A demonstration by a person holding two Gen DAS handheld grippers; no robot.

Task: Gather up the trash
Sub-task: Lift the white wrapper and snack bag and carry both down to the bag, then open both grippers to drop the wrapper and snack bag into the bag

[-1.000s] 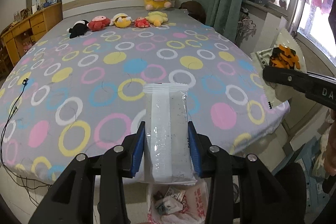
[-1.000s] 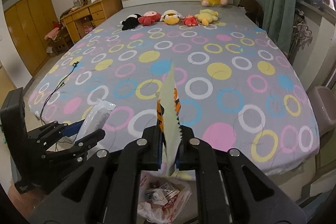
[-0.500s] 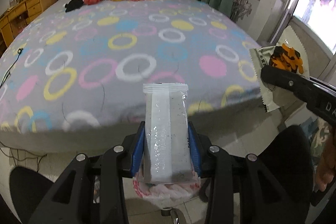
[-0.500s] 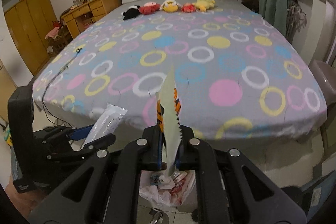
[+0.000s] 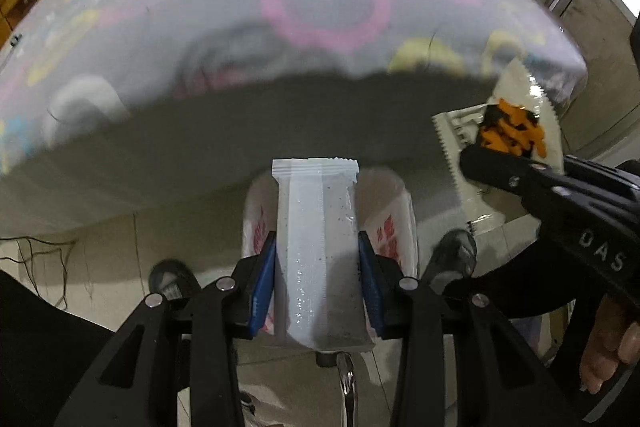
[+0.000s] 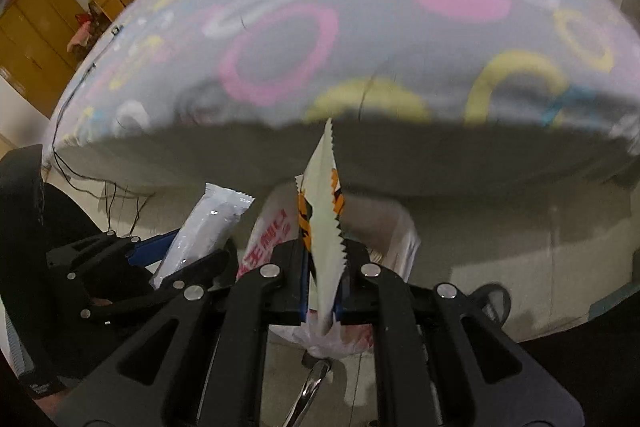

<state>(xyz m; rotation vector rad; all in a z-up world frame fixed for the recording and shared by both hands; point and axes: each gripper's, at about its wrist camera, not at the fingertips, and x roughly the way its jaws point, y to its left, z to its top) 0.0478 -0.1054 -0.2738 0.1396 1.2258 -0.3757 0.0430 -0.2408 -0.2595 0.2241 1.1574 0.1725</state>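
- Carrying both pieces of trash over the white plastic bag with red print (image 5: 394, 227), which sits on the floor by the bed (image 6: 360, 27); next, I judge, each tool must release above its mouth.
- Left tool (image 5: 318, 281) is clenched on a translucent white speckled wrapper (image 5: 318, 247).
- Right tool (image 6: 322, 279) pinches a pale serrated packet with orange print (image 6: 322, 227) (edge-on).

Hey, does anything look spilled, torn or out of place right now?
Nothing stands out. The left tool grips the white wrapper, the right tool grips the orange-printed wrapper, both over the trash bag. The bed is too blurred to judge.
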